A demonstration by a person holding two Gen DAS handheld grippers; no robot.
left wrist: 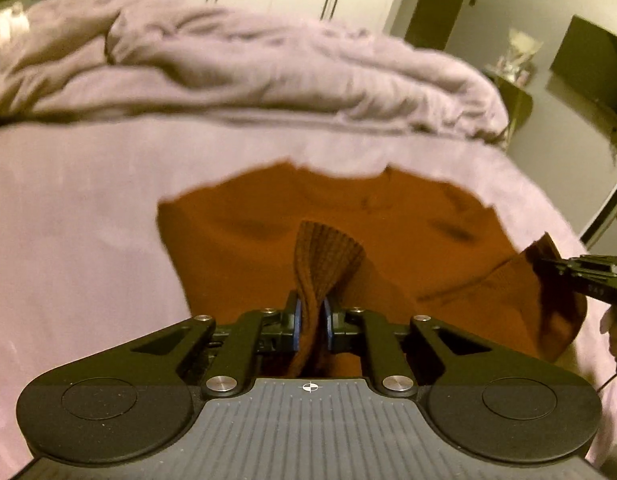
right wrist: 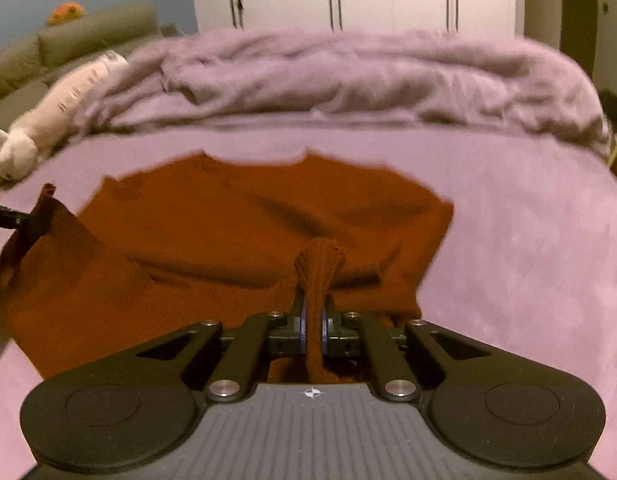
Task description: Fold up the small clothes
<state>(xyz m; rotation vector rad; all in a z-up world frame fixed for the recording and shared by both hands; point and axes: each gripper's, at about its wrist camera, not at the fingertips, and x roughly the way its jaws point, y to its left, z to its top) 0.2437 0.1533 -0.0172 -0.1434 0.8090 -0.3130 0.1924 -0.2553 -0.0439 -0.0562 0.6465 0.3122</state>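
Rust-orange ribbed knit garment (right wrist: 248,216) lies spread on pale lilac bed sheet (right wrist: 508,240), near edge lifted. Left gripper (left wrist: 311,312) clenched on bunched ribbed hem; right gripper (right wrist: 313,316) clenched on other hem corner.

Risks: thin pinch of knit may slip out from pads if pulled too fast; uneven lift of two corners gives crooked fold; stretchy fabric sags in middle.

Hard to see: both views blurred; garment type unclear; part under grippers hidden.

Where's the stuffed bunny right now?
In the right wrist view, the stuffed bunny lies at the bed's far left edge, beside the rumpled blanket, beyond the rust sweater.
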